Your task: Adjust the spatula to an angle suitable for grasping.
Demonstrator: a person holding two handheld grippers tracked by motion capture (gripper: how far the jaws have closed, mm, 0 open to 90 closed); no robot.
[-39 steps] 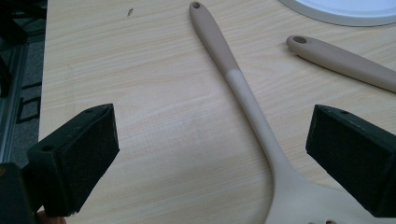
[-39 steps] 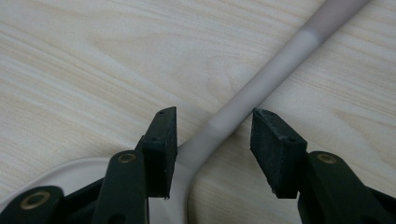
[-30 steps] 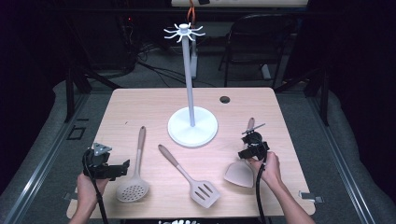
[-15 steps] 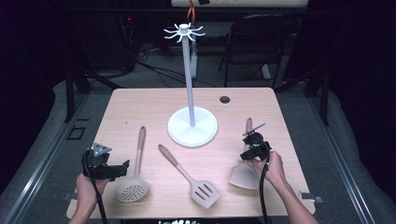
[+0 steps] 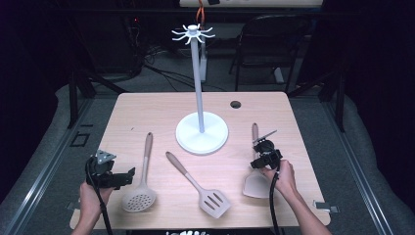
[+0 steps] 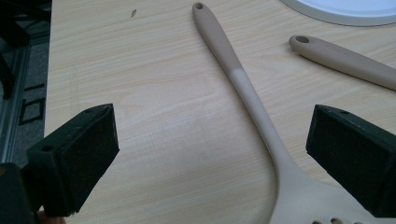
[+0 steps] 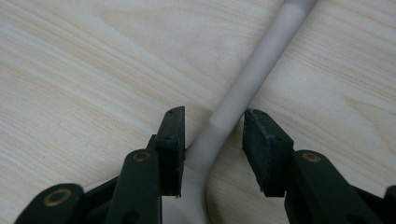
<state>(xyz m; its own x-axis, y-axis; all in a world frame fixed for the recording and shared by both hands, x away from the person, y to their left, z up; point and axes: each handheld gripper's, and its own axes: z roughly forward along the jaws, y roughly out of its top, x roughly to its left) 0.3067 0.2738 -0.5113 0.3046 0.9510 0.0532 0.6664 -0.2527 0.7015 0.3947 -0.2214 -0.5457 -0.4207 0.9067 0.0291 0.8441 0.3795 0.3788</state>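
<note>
On the near right part of the table (image 5: 147, 112), the right hand-held gripper (image 7: 212, 140) is set over a beige solid spatula (image 5: 256, 183). In the right gripper view, the neck of this spatula, where the handle bends into the blade, is seen between the two black pads. The jaws have just been closing around it. A narrow gap is visible on the right side of the neck, while the left pad is seen just beside or touching it, so the neck is straddled but not yet pinched. In the high view, the blade is seen lying near the person's right hand (image 5: 281, 176), and the handle is pointed toward the far edge.

At the near left, the left hand-held gripper (image 6: 210, 154) is held spread wide above the table, with nothing pinched. Between and beyond its jaws, the handle of a perforated skimmer (image 5: 140, 191) is seen lying flat on the wood. A slotted turner (image 5: 200, 188) is laid diagonally in the middle of the table, between the skimmer and the spatula. Farther off, at the table's centre, a white hanging stand (image 5: 199, 88) with a round base is placed upright.
</note>
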